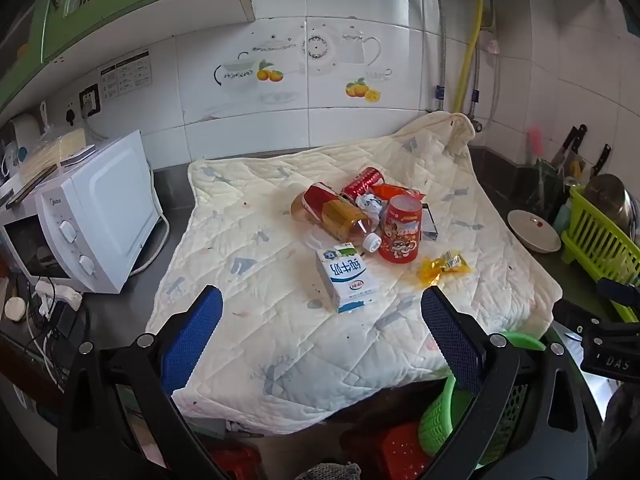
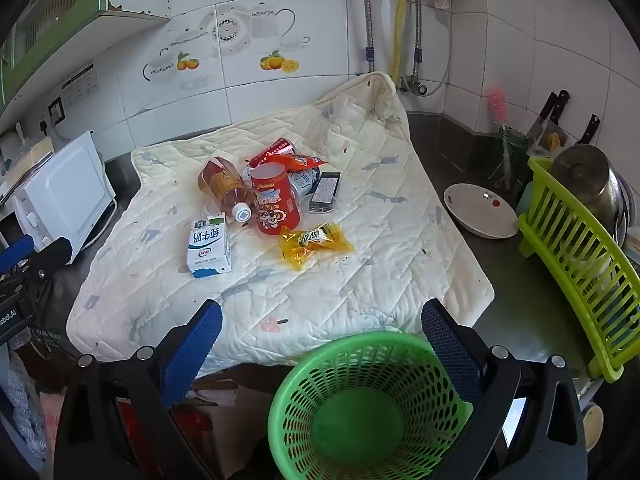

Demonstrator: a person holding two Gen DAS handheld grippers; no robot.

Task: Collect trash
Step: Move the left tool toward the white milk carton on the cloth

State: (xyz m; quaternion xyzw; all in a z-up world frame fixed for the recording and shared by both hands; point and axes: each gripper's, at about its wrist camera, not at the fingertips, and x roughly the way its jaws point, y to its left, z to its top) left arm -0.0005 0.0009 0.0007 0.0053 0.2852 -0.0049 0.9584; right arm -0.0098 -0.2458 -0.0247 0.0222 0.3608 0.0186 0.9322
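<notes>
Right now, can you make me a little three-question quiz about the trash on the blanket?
1. True or false: the green basket already has trash in it.
2. Which lies nearest the basket? A) yellow wrapper B) milk carton C) tea bottle
3. Fill in: the tall red can stands ______ on the blanket, among the pile.

Bonus look: the left gripper and right gripper both have their jaws spread wide, holding nothing.

Key
1. False, it is empty.
2. A
3. upright
</notes>
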